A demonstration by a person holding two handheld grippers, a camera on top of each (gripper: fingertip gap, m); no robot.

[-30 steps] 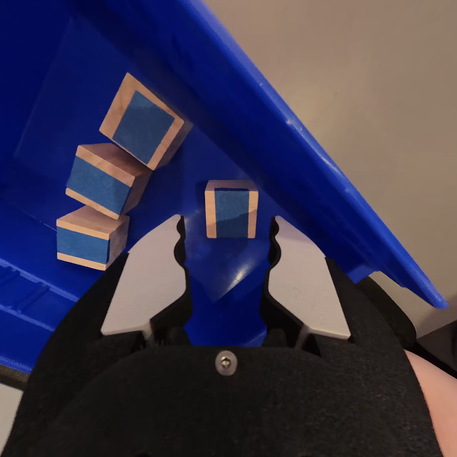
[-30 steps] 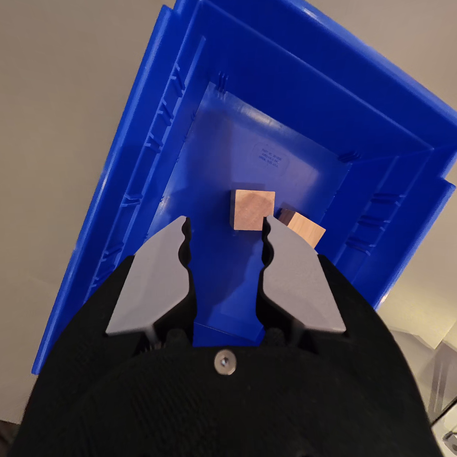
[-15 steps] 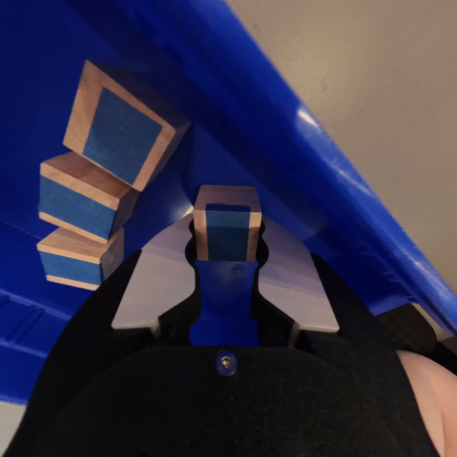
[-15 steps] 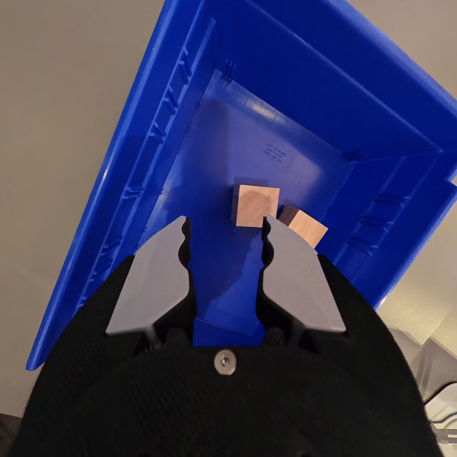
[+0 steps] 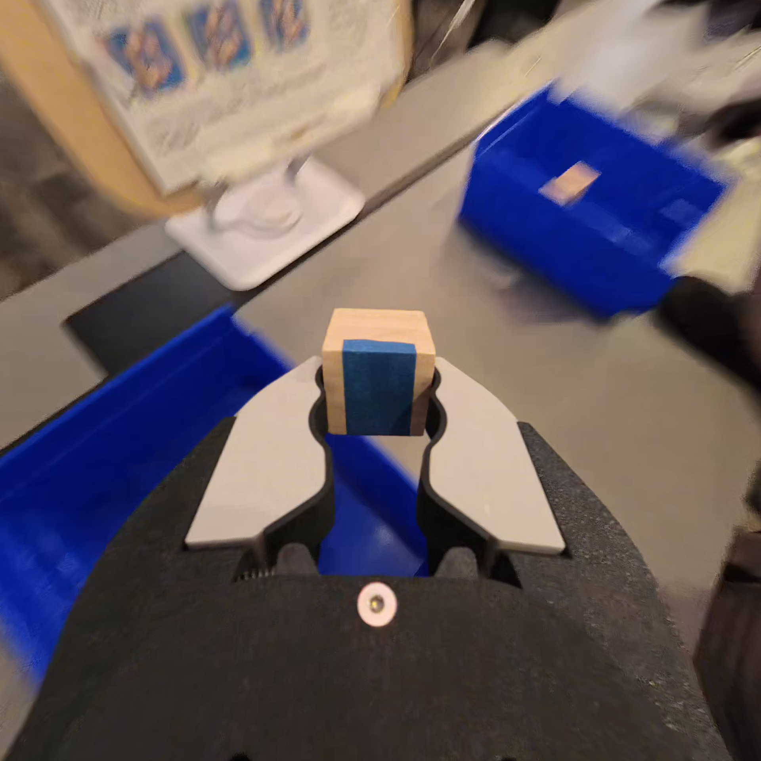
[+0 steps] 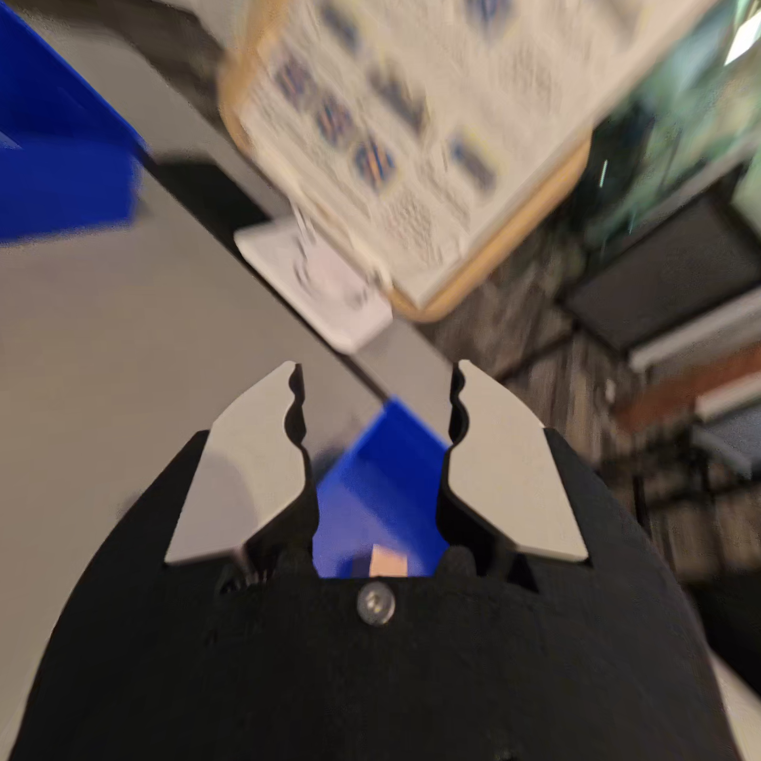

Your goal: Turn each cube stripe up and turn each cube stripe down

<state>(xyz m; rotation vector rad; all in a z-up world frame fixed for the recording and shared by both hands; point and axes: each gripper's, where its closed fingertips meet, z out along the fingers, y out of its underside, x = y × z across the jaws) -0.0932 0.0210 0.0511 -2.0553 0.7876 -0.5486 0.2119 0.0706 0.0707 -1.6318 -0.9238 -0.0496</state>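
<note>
My left gripper (image 5: 378,372) is shut on a wooden cube (image 5: 376,381) with a blue stripe that faces the camera. It holds the cube in the air above the rim of the near blue bin (image 5: 136,416). A second blue bin (image 5: 576,230) stands farther right on the table with a plain wooden cube (image 5: 570,187) inside. My right gripper (image 6: 374,379) is open and empty, raised above that bin (image 6: 379,477). A plain wooden cube (image 6: 387,565) shows low between its fingers. Both views are blurred.
A white stand base (image 5: 267,222) carries a tilted board with printed pictures (image 5: 230,78) at the back of the grey table (image 5: 556,412). It also shows in the right wrist view (image 6: 317,284). The other blue bin's corner (image 6: 61,164) is at upper left there.
My left gripper closed on the striped cube and lifted it out of the bin, tilting up. My right gripper rose and tilted away from its bin, still open.
</note>
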